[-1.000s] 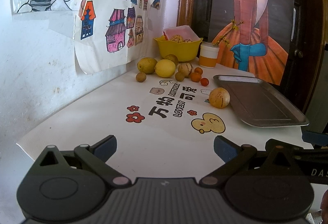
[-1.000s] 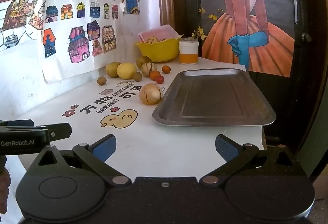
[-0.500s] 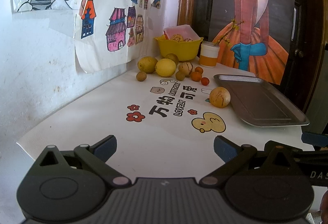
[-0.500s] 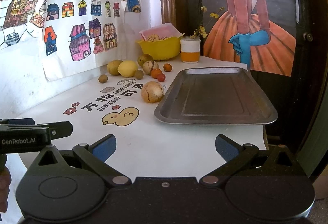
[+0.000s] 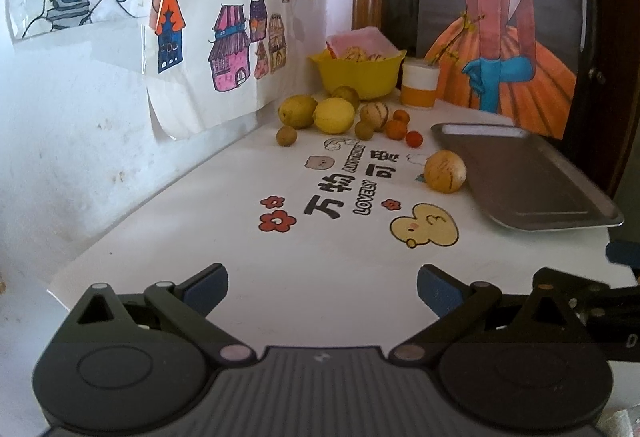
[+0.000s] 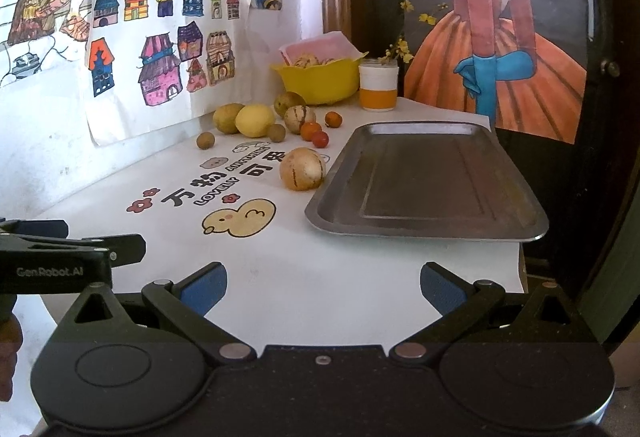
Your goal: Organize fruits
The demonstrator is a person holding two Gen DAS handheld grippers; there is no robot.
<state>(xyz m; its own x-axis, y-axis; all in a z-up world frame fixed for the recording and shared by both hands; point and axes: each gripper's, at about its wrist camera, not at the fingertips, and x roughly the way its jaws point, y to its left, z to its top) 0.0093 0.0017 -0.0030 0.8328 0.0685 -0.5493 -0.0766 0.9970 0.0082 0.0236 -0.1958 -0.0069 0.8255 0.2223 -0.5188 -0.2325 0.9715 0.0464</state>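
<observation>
Both grippers have edged forward over the desk's near edge — left gripper [image 5: 322, 283] and right gripper [image 6: 323, 283], jaws spread, empty. Metal tray [image 6: 432, 233] at the right edge, bare. Striped round fruit [image 6: 302, 169] just beside its left rim; remaining fruits [image 6: 256, 121] clustered toward the far corner, before the yellow bowl [image 6: 320, 81]. Sorting not begun — approach under way.

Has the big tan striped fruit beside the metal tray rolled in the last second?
No. The big tan striped round fruit sits touching the grey metal tray's left rim, just past the duck print.
</observation>
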